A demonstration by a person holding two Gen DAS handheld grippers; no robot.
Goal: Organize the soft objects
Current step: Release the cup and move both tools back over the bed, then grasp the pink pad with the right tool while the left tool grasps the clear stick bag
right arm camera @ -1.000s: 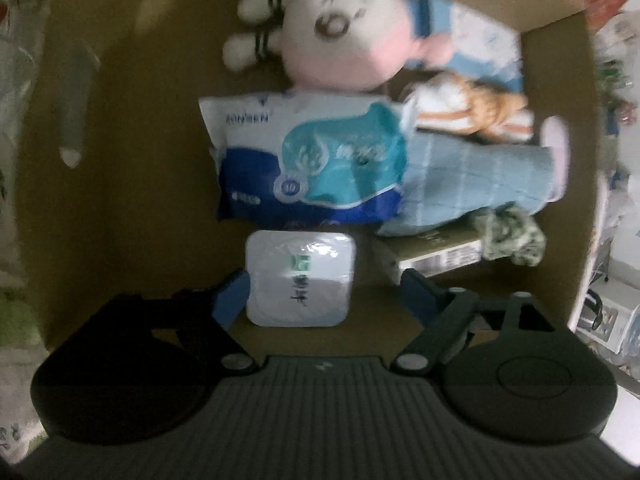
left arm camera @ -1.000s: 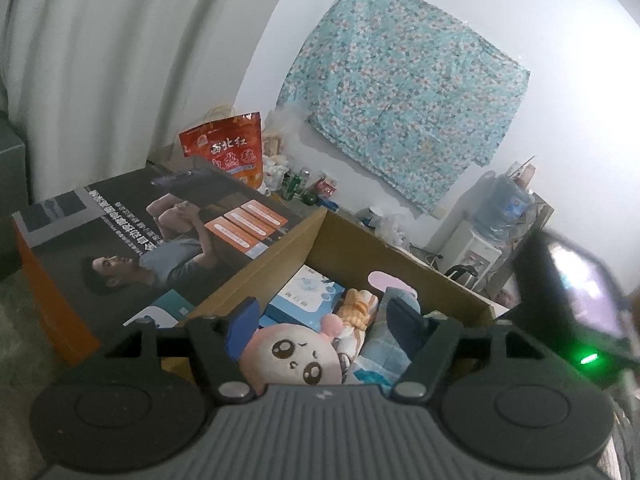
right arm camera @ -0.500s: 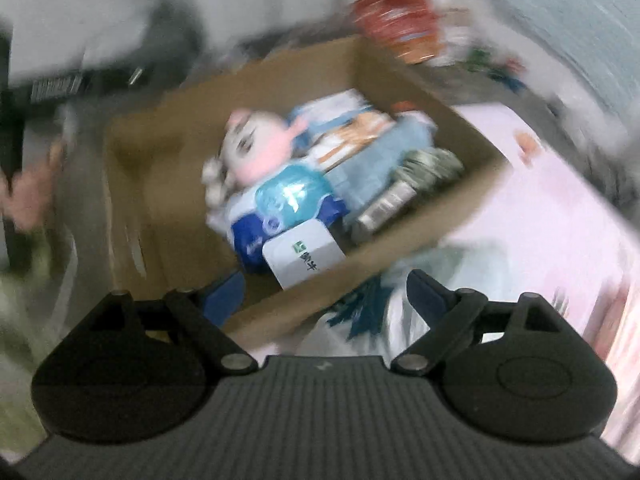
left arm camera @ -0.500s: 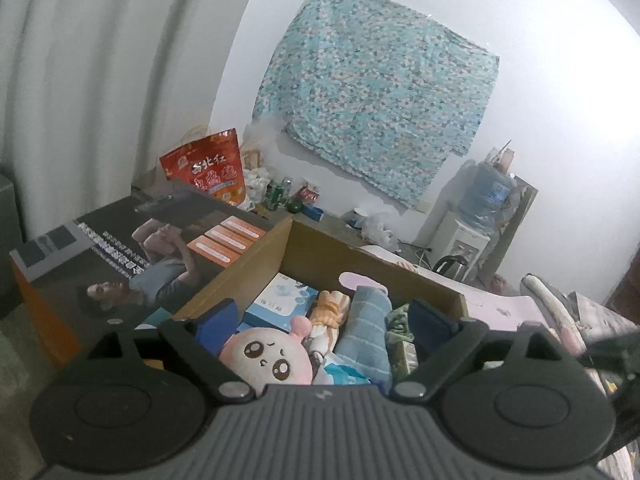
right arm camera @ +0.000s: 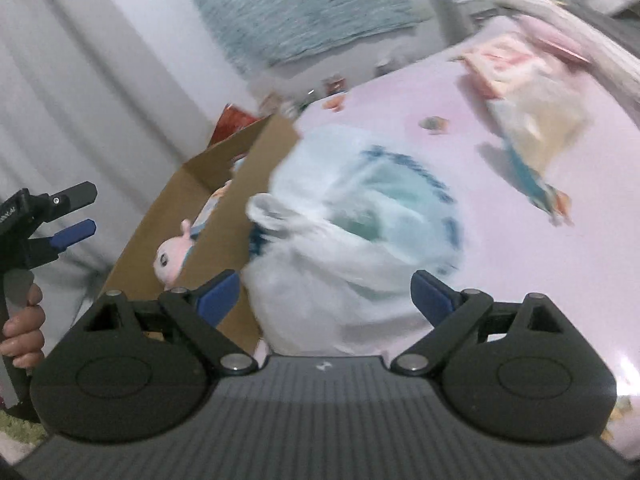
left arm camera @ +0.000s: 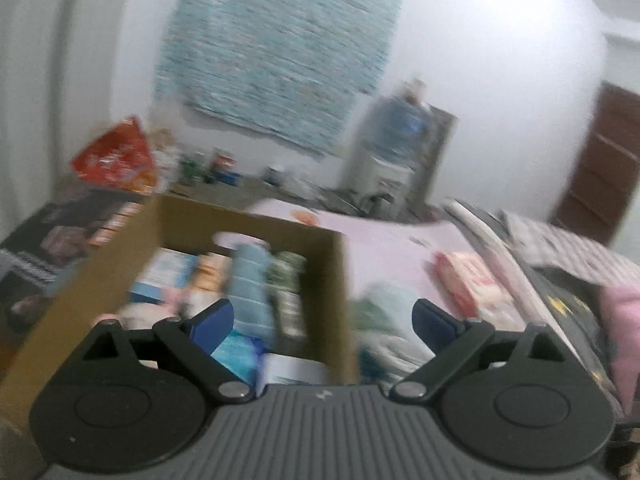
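Both grippers empty. R gripper jaws wide, opening, aimed at white plastic bag on pink bed, beside cardboard box. Bag looks light, squashy, slippery film; I'd grab bunched neck. L gripper also opening, over box w/ plush.

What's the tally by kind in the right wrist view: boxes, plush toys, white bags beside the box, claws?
Box: 1
Plush: 1
White bag: 1
Claws: 2, right claw and left claw, both opening and gripping nothing; the white bag shows between the right claw's jaws.
Total: 5
Farther packets: too blurred to count.
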